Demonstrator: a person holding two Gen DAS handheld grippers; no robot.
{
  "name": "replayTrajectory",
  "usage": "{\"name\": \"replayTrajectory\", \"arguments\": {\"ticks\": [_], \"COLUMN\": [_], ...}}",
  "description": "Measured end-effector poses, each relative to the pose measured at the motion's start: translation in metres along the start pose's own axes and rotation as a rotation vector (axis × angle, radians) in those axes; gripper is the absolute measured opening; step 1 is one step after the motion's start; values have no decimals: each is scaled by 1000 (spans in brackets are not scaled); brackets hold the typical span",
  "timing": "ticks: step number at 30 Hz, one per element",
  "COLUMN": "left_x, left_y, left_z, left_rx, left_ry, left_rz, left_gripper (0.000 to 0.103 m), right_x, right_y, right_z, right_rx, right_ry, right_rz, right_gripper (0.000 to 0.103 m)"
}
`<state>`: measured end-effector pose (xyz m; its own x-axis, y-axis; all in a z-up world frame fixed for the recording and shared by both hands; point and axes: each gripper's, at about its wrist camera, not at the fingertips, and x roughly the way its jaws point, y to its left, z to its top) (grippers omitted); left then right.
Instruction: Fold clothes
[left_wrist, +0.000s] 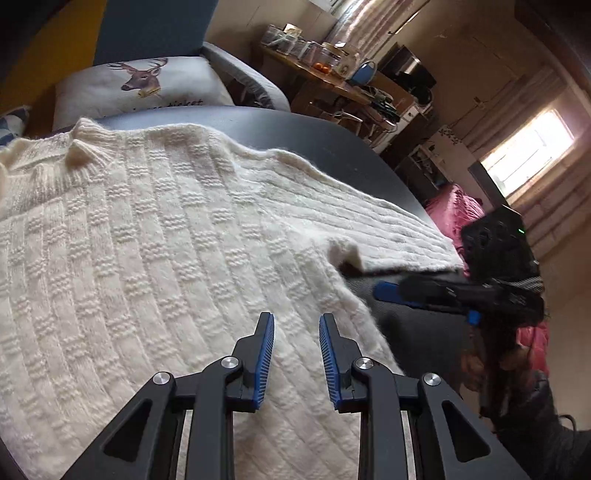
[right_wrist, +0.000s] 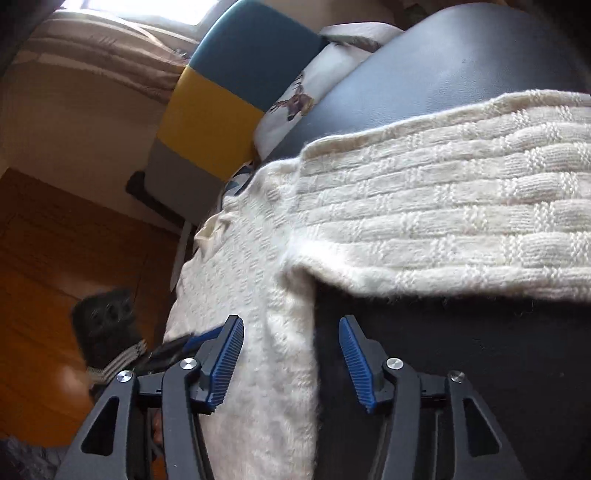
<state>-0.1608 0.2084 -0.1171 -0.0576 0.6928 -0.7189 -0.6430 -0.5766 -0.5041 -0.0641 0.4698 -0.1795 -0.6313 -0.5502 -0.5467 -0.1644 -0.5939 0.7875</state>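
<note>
A cream knit sweater (left_wrist: 155, 236) lies spread flat on a dark table (left_wrist: 295, 125), its collar (left_wrist: 85, 144) at the far left. One sleeve (right_wrist: 443, 221) stretches out to the right across the table. My left gripper (left_wrist: 296, 321) is open above the sweater's body near its side edge, with nothing between its fingers. My right gripper (right_wrist: 291, 325) is open too, and the body's side edge (right_wrist: 295, 369) runs between its fingers just below the armpit. In the left wrist view the right gripper (left_wrist: 384, 290) comes in low from the right.
A deer-print cushion (left_wrist: 140, 88) rests on a chair with a blue and yellow backrest (right_wrist: 214, 122) behind the table. A cluttered desk (left_wrist: 332, 74), a bright window (left_wrist: 528, 147) and pink fabric (left_wrist: 454, 210) lie beyond. Below the table edge is wood floor (right_wrist: 55, 258).
</note>
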Motion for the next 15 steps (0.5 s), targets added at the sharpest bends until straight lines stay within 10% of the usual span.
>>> {"name": "replayTrajectory", "arguments": {"ticks": [8,15], "left_x": [35,27], "left_y": [-45,-37], "left_z": [-32,-26], "left_rx": [140,59], "left_ry": [92,99], "left_rz": [-52,-98], "left_gripper": [34,34], "right_x": [2,5], "right_y": [-22,-29], "right_z": [28,48], "right_rx": [176,262], "right_ry": [-102,-152], "right_rz": [102,130], "right_gripper": [62,62]}}
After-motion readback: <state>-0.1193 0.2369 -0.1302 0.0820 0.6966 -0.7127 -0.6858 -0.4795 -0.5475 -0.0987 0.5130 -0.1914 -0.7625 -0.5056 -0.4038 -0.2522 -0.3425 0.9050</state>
